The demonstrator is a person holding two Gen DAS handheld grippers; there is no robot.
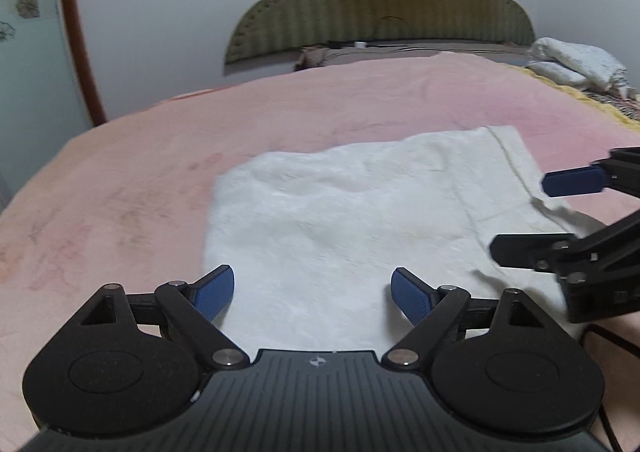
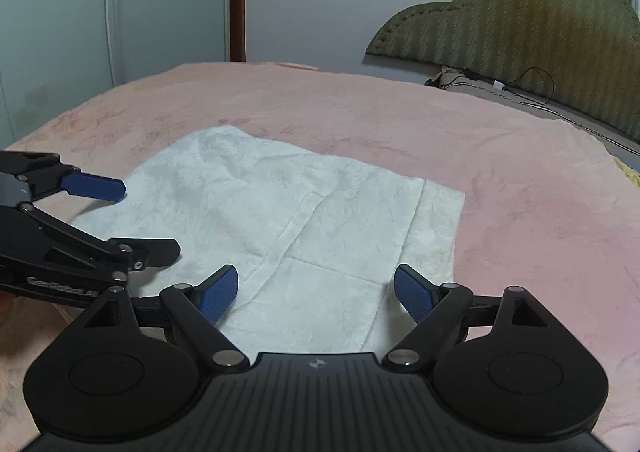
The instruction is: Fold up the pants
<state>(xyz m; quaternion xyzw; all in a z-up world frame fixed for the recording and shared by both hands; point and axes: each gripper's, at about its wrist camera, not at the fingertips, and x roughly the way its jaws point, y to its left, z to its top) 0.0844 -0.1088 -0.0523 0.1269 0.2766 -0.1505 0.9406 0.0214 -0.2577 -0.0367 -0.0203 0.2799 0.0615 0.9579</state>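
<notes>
Open left hand-held gripper (image 1: 312, 294) above folded white pants (image 1: 360, 211)

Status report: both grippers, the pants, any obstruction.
Left gripper open, empty. Right gripper open, empty. White pants folded flat on pink blanket, ungripped. Nothing on them.

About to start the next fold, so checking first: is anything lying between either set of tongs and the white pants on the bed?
Nothing visible is. The left tongs and right tongs both hang open right at the near edge of the white pants, which lie flat on the pink blanket with nothing on top.
</notes>
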